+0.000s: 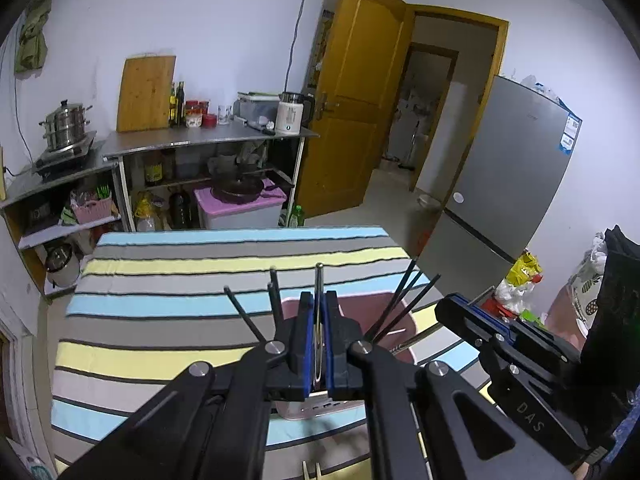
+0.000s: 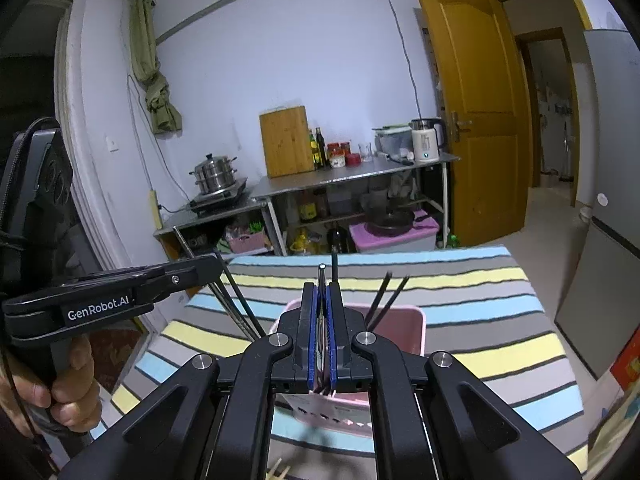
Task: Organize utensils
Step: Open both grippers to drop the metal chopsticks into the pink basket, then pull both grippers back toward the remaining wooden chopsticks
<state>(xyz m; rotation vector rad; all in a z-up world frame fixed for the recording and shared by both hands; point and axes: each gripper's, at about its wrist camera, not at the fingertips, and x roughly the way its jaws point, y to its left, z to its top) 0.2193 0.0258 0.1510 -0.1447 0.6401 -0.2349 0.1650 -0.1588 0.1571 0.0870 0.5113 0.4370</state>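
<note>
Above striped cloth [image 1: 168,320], both claws [image 1: 319,300] [image 2: 321,292] clamp utensils [image 1: 319,280] [image 2: 321,276].

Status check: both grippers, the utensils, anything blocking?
Left gripper shut on a metal utensil; right gripper likewise. Black chopsticks stand in pink holder. Nothing blocking.

I count two black two-finger grippers: my left gripper [image 1: 319,312] and my right gripper [image 2: 322,308], each clamped on one slim silver metal utensil handle [image 1: 319,280]. One pink plastic rectangular utensil basket [image 2: 404,334] sits on one striped tablecloth [image 1: 180,320]. About five thin black chopsticks [image 1: 404,300] stand in the basket, though some may be hidden. On the far side I count one stainless steel stacked steamer pot [image 1: 66,122], one bamboo cutting board [image 1: 146,94], one white electric kettle [image 1: 290,114], one yellow wooden door [image 1: 352,92], and one grey refrigerator [image 1: 508,168] at right.
</note>
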